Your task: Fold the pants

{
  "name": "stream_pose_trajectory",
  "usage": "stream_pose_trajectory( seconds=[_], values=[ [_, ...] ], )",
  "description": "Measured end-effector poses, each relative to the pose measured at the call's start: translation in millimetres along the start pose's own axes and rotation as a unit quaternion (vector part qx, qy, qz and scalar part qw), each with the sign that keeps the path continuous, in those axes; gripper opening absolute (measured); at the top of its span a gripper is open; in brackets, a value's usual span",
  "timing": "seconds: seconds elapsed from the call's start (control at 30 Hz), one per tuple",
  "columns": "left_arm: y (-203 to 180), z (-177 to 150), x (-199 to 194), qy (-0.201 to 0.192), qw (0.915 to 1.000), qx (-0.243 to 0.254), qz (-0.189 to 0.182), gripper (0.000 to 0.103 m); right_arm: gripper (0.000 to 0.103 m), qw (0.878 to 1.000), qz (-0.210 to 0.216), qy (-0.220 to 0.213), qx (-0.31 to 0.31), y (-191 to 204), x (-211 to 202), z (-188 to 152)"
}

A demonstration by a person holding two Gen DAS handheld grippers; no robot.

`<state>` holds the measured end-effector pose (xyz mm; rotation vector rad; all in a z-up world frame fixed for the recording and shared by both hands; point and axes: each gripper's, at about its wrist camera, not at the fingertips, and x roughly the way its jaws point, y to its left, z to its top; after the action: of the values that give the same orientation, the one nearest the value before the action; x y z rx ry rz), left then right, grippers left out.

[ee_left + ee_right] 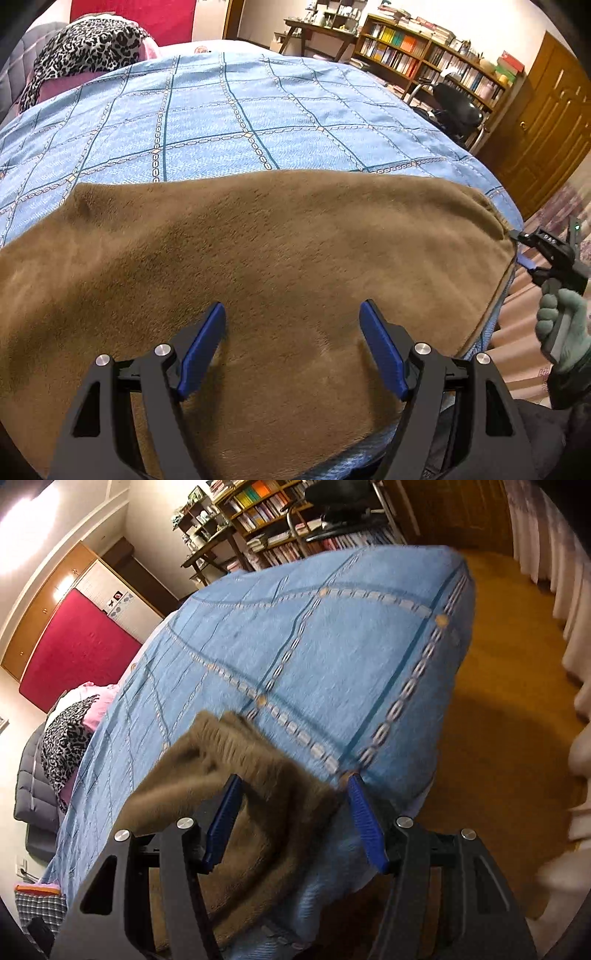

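Brown fleece pants (280,243) lie spread across a bed with a blue checked cover (229,110). My left gripper (291,312) hovers just over the near middle of the pants, jaws open and nothing between the blue pads (201,350). At the pants' right end a gloved hand (561,332) holds my right gripper (519,249), its tips at the cloth's ribbed edge. The blurred right wrist view shows that ribbed end of the pants (258,768) bunched between the jaws of my right gripper (295,782). They stand wide apart, and I see no pad pressing on the cloth.
A leopard-print cloth (85,48) and pink bedding lie at the bed's far left. Bookshelves (424,55), a black chair (458,107) and a wooden door (546,122) stand beyond the right side. The bed corner (454,590) drops to a wooden floor (498,701) beside curtains.
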<state>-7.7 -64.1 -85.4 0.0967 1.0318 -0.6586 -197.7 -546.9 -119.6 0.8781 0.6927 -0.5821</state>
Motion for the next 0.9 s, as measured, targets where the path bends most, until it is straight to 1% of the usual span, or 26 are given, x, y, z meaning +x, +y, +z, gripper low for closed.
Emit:
stream_pose_trajectory(
  seconds=[0.1,0.23,0.3,0.33,0.4,0.47,0.5,0.57,0.67,0.77,0.9],
  values=[
    [1,-1,1,0.001,1.0,-0.006,-0.004,0.075,0.067,1.0,0.005,-0.002,0.012,1,3,-1],
    [2,-6,10,0.014,0.9998,-0.009,-0.009,0.075,0.067,1.0,-0.011,-0.011,0.012,7,8,-6],
    [1,-9,14,0.015,0.9999,-0.004,-0.005,0.075,0.068,1.0,-0.015,-0.01,0.008,11,14,-10],
    [1,-10,14,0.015,0.9999,-0.001,-0.003,0.075,0.066,1.0,-0.017,-0.01,0.007,14,15,-12],
    [1,-10,14,0.014,0.9999,0.001,-0.003,0.075,0.056,1.0,-0.007,-0.004,0.007,18,18,-14],
    [1,-10,14,0.013,0.9999,-0.001,-0.006,0.075,0.032,1.0,0.018,0.02,0.011,20,24,-16],
    [2,-10,14,0.014,0.9999,-0.002,-0.007,0.075,0.028,0.999,0.026,0.029,0.011,21,26,-16],
    [1,-10,13,0.013,0.9999,-0.002,-0.007,0.075,0.021,0.999,0.027,0.022,0.001,25,24,-15],
    [2,-9,10,0.012,0.9999,-0.003,-0.008,0.075,0.018,0.999,0.036,0.006,-0.025,35,12,-10],
    [6,-4,4,0.007,0.9998,-0.015,-0.013,0.075,0.018,0.997,0.054,-0.013,-0.056,52,-4,-6],
    [14,5,-6,-0.007,0.9989,-0.038,-0.026,0.075,0.018,0.988,0.093,-0.032,-0.115,88,-27,-10]
  ],
)
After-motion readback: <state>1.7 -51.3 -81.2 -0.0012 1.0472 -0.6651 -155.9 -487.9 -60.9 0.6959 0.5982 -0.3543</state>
